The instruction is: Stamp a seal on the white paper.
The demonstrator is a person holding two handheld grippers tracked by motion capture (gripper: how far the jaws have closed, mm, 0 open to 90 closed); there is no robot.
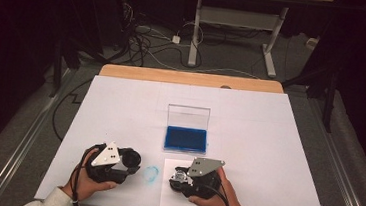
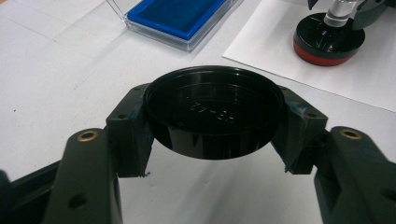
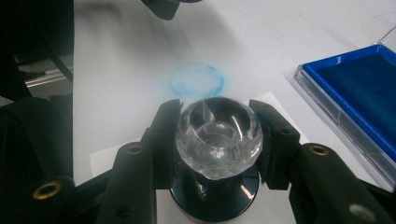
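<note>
right gripper fingers clamp the clear faceted knob of a round black stamp, upright on white paper; blue ink pad just beyond. left gripper fingers hold its black round cap.

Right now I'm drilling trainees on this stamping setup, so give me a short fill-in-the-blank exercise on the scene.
1. The left gripper is shut on a black round ____.
2. The right gripper is shut on the clear knob of a ____.
3. The ink pad in its open clear case is ____ in colour.
4. The stamp stands on a sheet of white ____.

Missing words: cap; stamp; blue; paper
</note>
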